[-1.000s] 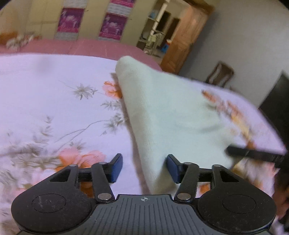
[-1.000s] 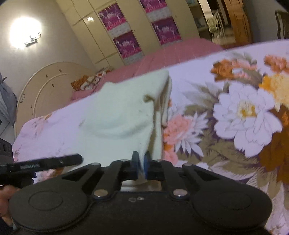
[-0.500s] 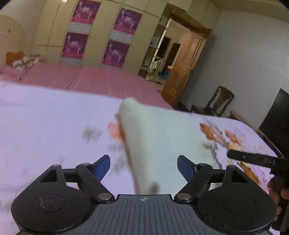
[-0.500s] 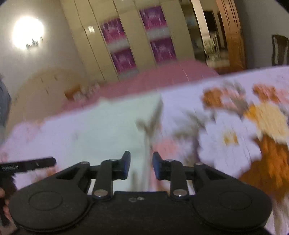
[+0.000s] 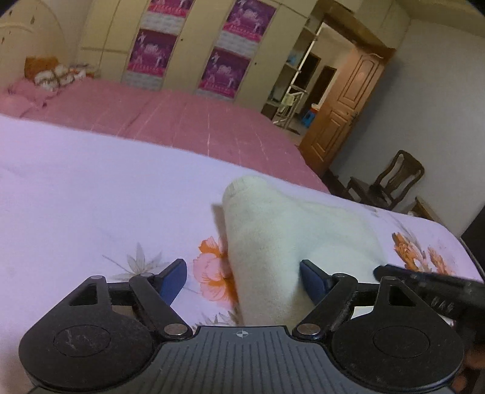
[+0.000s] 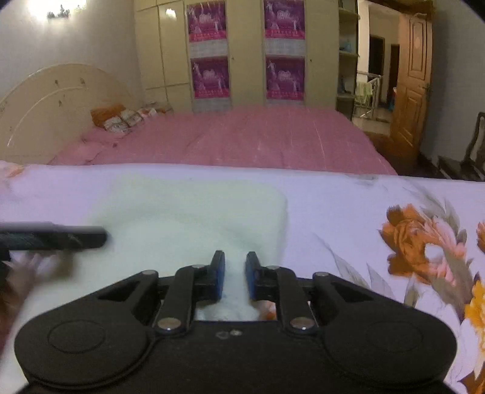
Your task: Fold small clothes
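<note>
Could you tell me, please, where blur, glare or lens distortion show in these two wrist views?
Left wrist view: fisheye bends the doorway; the cream cloth looks slightly soft. Right wrist view: a wall lamp glares top left; the other tongs and hand at the left edge are smeared.

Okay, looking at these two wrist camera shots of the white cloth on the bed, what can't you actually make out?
- Near edge of the white cloth: hidden under the left gripper body, left wrist view.
- Whether the closing right gripper pads pinch the cloth: unclear, right wrist view.
- Hand at the left edge: blurred, cut off.
- What garment it is: not discernible.
</note>
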`<act>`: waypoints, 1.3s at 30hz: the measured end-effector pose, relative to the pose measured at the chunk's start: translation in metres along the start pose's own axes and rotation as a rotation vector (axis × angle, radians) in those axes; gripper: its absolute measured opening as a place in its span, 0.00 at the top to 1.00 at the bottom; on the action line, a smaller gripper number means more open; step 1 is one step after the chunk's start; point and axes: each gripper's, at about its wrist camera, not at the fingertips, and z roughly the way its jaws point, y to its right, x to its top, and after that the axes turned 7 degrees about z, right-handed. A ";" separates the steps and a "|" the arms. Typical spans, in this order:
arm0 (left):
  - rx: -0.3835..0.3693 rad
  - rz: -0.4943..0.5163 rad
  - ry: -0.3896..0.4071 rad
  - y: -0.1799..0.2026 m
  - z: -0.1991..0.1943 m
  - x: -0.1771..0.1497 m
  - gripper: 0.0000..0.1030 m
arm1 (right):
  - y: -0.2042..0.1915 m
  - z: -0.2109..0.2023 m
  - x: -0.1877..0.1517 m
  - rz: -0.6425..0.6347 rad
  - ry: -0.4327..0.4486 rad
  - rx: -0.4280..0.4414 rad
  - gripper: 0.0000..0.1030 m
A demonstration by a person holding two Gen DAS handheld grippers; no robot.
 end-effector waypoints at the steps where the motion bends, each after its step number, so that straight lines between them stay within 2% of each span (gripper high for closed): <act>1: -0.012 -0.012 0.012 0.001 -0.001 0.002 0.22 | 0.001 -0.006 0.003 0.012 0.006 0.009 0.84; 3: -0.016 -0.013 0.045 0.003 0.000 0.008 0.22 | 0.000 -0.023 0.006 0.014 0.085 0.023 0.76; 5: 0.011 -0.003 0.061 0.008 0.007 0.018 0.22 | 0.001 -0.023 0.009 0.029 0.115 0.041 0.76; 8: 0.040 -0.015 0.034 0.006 0.023 0.027 0.22 | -0.001 -0.011 0.012 0.026 0.091 0.025 0.76; 9: 0.064 -0.018 -0.015 0.003 0.033 0.027 0.22 | 0.000 -0.005 0.012 0.015 0.082 0.016 0.77; 10: 0.057 -0.030 -0.044 -0.001 0.040 0.026 0.22 | 0.002 0.006 0.012 0.003 0.044 -0.012 0.77; 11: 0.052 -0.039 -0.038 -0.003 0.042 0.024 0.19 | 0.002 0.018 0.011 -0.001 -0.017 -0.039 0.77; 15: 0.055 -0.012 -0.041 0.005 0.032 0.030 0.19 | 0.009 0.017 0.013 0.047 -0.038 -0.019 0.75; 16: 0.038 -0.018 -0.030 0.003 0.022 0.029 0.19 | 0.013 0.007 0.014 0.076 -0.022 -0.015 0.74; 18: -0.013 -0.027 -0.020 0.001 0.001 0.025 0.19 | 0.031 -0.015 0.012 0.165 0.019 0.035 0.54; 19: -0.049 -0.035 -0.026 0.000 -0.005 0.020 0.19 | 0.040 -0.023 0.011 0.214 0.022 0.072 0.50; 22: -0.172 -0.050 -0.072 0.001 -0.021 0.001 0.19 | 0.063 -0.036 -0.003 0.297 -0.044 0.176 0.47; 25: -0.234 -0.070 -0.121 0.000 -0.024 -0.014 0.19 | 0.081 -0.036 -0.015 0.395 -0.126 0.283 0.47; 26: -0.265 -0.102 -0.142 -0.002 -0.022 -0.019 0.19 | 0.082 -0.036 -0.019 0.419 -0.139 0.308 0.44; 27: -0.291 -0.130 -0.155 -0.006 -0.019 -0.023 0.19 | 0.086 -0.035 -0.023 0.447 -0.154 0.322 0.36; 28: -0.318 -0.161 -0.162 -0.009 -0.018 -0.026 0.19 | 0.092 -0.031 -0.027 0.496 -0.185 0.347 0.32; 30: -0.341 -0.204 -0.161 -0.012 -0.017 -0.030 0.19 | 0.105 -0.020 -0.036 0.625 -0.243 0.439 0.32; 31: -0.350 -0.224 -0.162 -0.015 -0.013 -0.034 0.19 | 0.109 -0.016 -0.036 0.647 -0.244 0.458 0.33; 32: -0.357 -0.242 -0.163 -0.017 -0.011 -0.035 0.19 | 0.109 -0.014 -0.037 0.644 -0.235 0.443 0.40; 33: -0.363 -0.254 -0.165 -0.017 -0.008 -0.037 0.19 | 0.109 -0.012 -0.038 0.649 -0.225 0.443 0.43; 36: -0.376 -0.265 -0.167 -0.014 0.002 -0.039 0.19 | 0.110 -0.007 -0.036 0.683 -0.213 0.466 0.43; 39: -0.383 -0.254 -0.174 -0.013 0.008 -0.040 0.19 | 0.105 0.000 -0.028 0.653 -0.238 0.475 0.43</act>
